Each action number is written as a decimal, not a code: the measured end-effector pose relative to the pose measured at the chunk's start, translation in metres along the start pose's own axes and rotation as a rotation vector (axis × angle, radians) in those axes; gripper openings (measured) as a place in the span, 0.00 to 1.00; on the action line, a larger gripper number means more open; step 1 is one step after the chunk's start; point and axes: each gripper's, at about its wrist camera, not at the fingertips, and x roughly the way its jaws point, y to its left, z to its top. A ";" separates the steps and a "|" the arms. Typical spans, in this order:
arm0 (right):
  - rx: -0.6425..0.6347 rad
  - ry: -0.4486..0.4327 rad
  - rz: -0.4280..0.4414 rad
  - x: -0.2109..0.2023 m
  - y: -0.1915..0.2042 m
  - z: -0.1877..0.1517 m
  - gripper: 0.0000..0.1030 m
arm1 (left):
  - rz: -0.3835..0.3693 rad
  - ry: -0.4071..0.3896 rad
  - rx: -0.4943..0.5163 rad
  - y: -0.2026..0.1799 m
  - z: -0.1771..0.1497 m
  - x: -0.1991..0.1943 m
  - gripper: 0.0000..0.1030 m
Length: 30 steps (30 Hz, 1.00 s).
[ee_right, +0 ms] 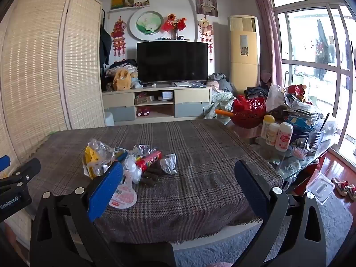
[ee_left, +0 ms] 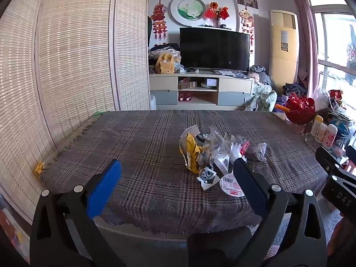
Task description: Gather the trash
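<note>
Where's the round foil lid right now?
The round foil lid lies flat on the plaid tablecloth at the near edge of the trash pile, just beyond the right tool's left finger.

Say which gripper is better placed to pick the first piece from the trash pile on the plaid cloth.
Left, probably. In its view the trash pile sits between the open fingers of the left gripper. In the right view the pile lies off to the left of the right gripper, also open and empty.

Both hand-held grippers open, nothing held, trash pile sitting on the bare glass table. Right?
Not quite. The trash pile sits on the plaid cloth, not bare glass; the right wrist view shows it. The left hand-held gripper and right hand-held gripper are both open and empty.
</note>
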 end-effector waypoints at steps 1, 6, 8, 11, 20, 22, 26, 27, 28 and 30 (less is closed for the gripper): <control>0.001 -0.002 0.001 0.000 0.000 0.000 0.97 | 0.000 0.001 0.001 0.000 0.000 0.000 0.92; 0.000 0.002 0.007 0.001 0.001 0.000 0.97 | 0.001 0.000 0.002 0.000 0.000 0.000 0.92; -0.002 -0.001 0.010 0.000 0.001 0.000 0.97 | -0.001 0.000 0.001 0.000 0.000 0.000 0.92; -0.003 -0.004 0.009 -0.001 -0.004 -0.002 0.97 | 0.001 -0.002 0.001 0.001 0.000 0.000 0.92; -0.023 0.001 0.009 -0.001 0.006 0.000 0.97 | 0.004 -0.006 0.005 -0.004 0.002 -0.001 0.92; -0.024 0.002 0.008 0.001 0.007 0.000 0.97 | 0.005 -0.007 0.005 -0.004 0.002 -0.001 0.92; -0.024 0.001 0.008 0.002 0.008 0.001 0.97 | 0.005 -0.008 0.004 -0.004 0.002 -0.006 0.92; -0.026 0.001 0.006 0.002 0.009 0.000 0.97 | 0.005 -0.009 0.002 -0.004 0.003 -0.006 0.92; -0.026 0.000 0.006 0.001 0.008 0.000 0.97 | 0.002 -0.009 -0.001 0.001 0.002 -0.004 0.92; -0.026 0.001 0.008 0.001 0.007 0.000 0.97 | -0.001 -0.009 -0.005 0.002 0.003 -0.004 0.92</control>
